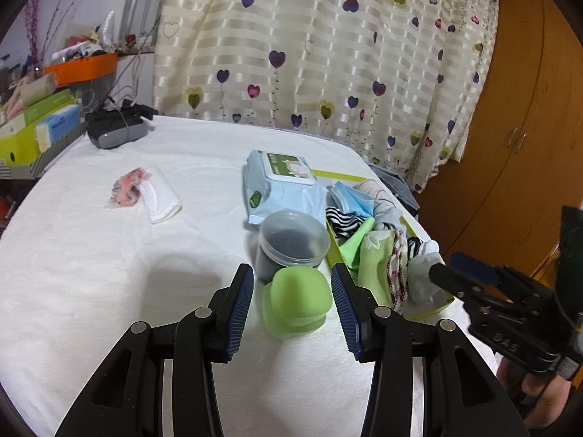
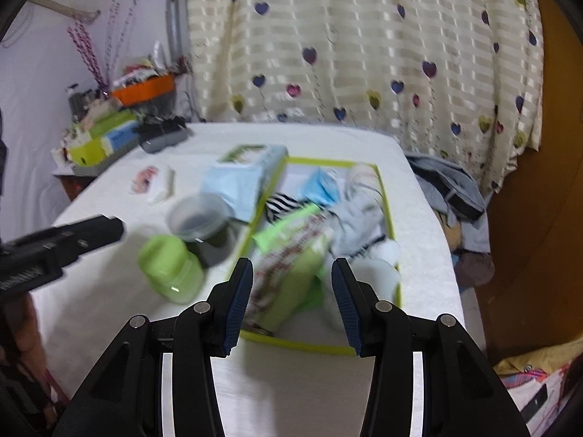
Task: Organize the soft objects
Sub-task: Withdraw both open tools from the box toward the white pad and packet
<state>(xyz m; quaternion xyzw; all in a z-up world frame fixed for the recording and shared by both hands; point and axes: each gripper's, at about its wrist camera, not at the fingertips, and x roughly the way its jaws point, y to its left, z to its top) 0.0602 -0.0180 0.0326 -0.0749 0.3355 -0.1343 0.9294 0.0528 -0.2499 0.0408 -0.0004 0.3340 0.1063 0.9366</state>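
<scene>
My left gripper (image 1: pixel 292 267) stands open low over the white-covered table (image 1: pixel 109 291). A lime-green lidded jar (image 1: pixel 295 302) sits at its fingertips, and the pads do not press on it. Behind the jar stands a clear plastic tub (image 1: pixel 291 236) with dark contents, then a pale blue wet-wipes pack (image 1: pixel 280 185). A green-rimmed tray (image 2: pixel 386 196) holds socks, a green cloth (image 2: pixel 291 284) and a blue face mask (image 2: pixel 320 185). My right gripper (image 2: pixel 292 262) hangs open over the tray's near end, holding nothing. A folded white cloth (image 1: pixel 160 196) with a pink item lies alone at the left.
A dark grey device (image 1: pixel 116 131) lies at the table's back left corner, beside stacked boxes (image 1: pixel 32 127) on a side shelf. A heart-patterned curtain (image 1: pixel 328 54) hangs behind. Clothes (image 2: pixel 448 185) are piled off the table's right edge, near a wooden wardrobe (image 1: pixel 510 127).
</scene>
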